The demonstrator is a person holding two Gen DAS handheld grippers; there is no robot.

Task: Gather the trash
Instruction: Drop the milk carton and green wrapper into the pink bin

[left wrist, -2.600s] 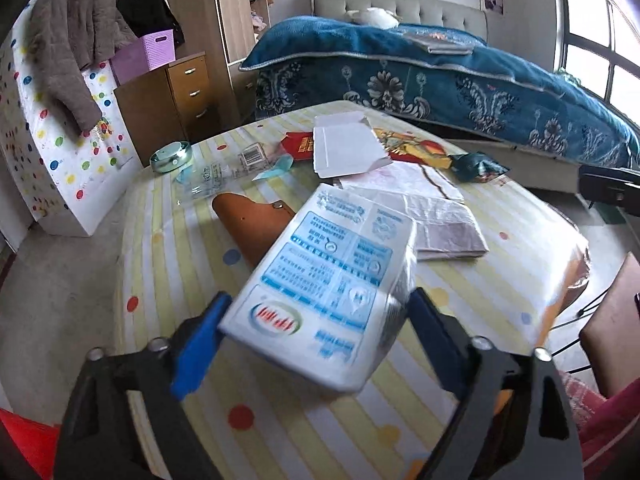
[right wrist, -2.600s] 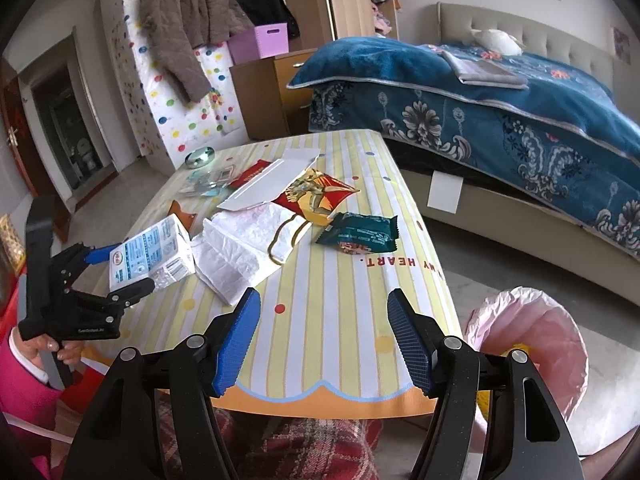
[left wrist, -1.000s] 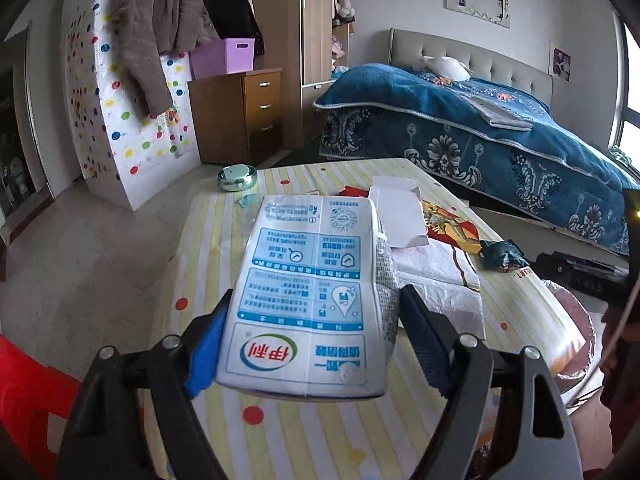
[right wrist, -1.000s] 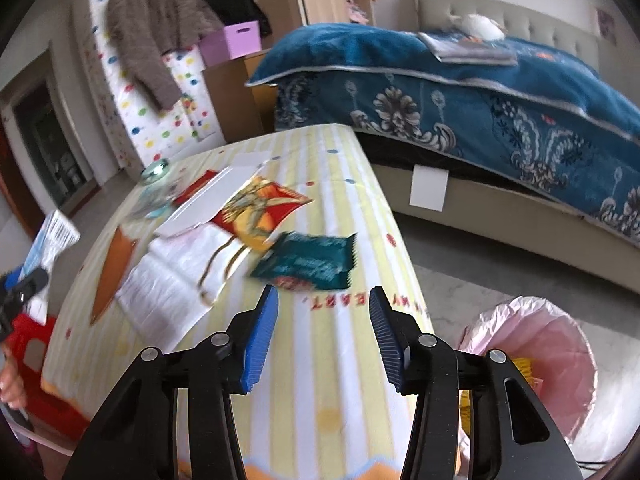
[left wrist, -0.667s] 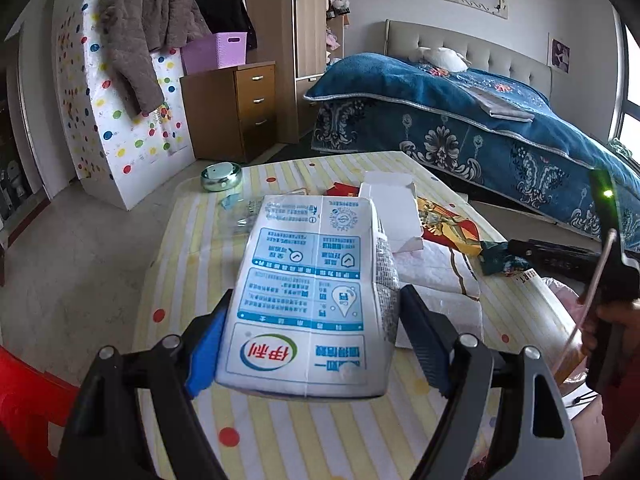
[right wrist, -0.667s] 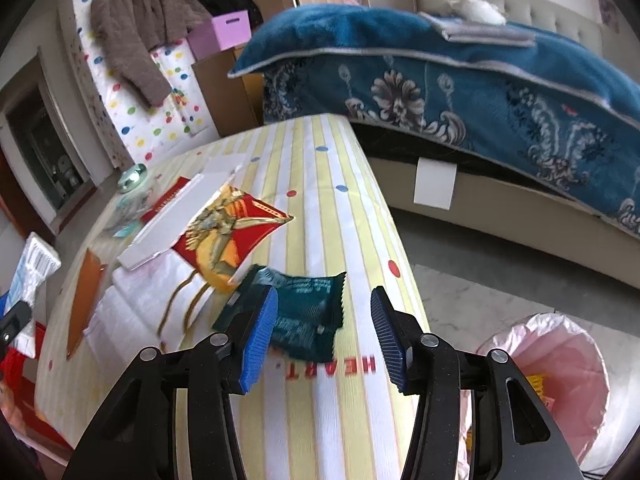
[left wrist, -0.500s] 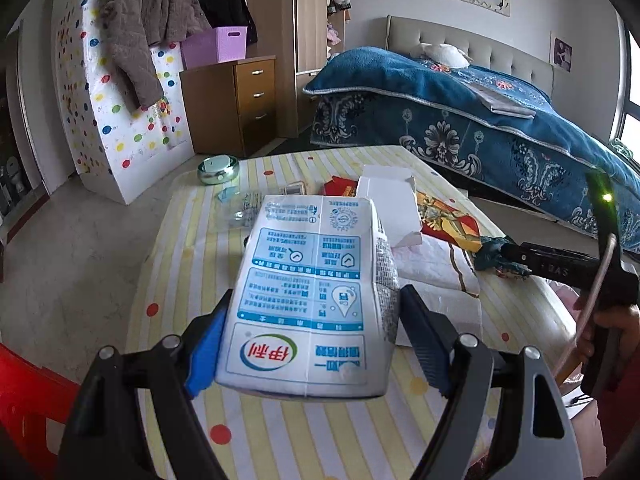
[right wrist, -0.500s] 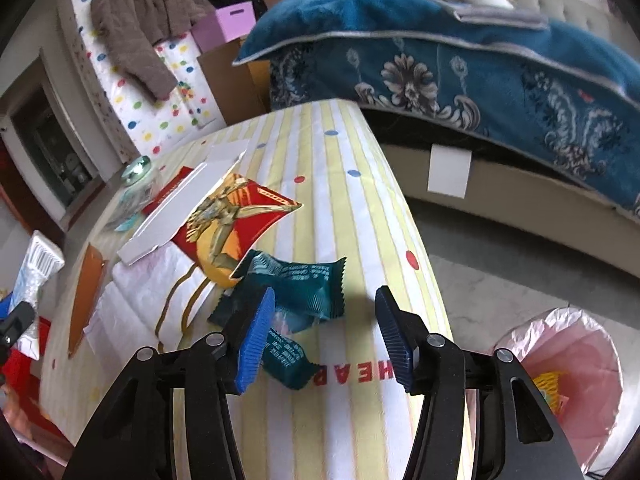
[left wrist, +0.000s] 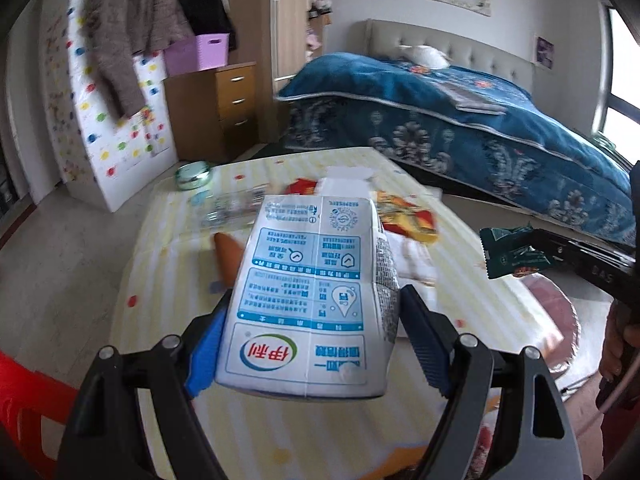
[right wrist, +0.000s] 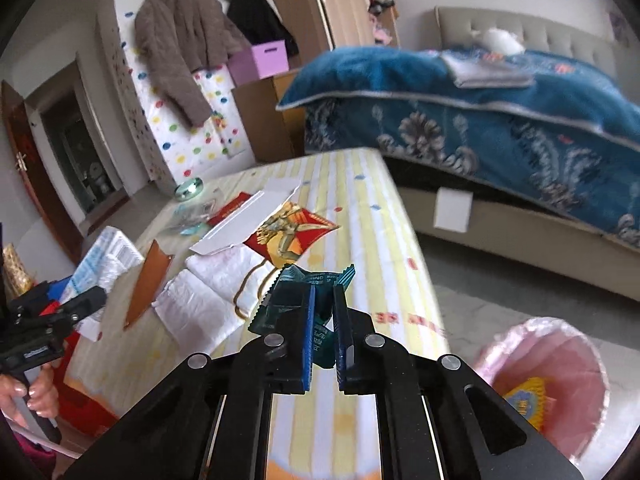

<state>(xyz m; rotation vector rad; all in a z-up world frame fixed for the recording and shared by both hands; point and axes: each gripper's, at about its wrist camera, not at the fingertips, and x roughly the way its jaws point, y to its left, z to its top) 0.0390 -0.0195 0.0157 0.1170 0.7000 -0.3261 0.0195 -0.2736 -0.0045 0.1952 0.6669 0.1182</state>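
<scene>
Teal foil, one snack wrapper [right wrist: 320, 280], sat pinched in the right gripper [right wrist: 323, 312], whose jaws had just closed on it above the striped table [right wrist: 360, 208]. One milk carton [left wrist: 312, 304] was clamped in the left gripper [left wrist: 310, 344]. One pink-lined bin [right wrist: 552, 364] stood beside the table.

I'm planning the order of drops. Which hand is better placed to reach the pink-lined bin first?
Right, probably. The right gripper, shut on the green wrapper, has the pink-lined bin just off the table edge beside it. The left gripper holds the milk carton above the table.
</scene>
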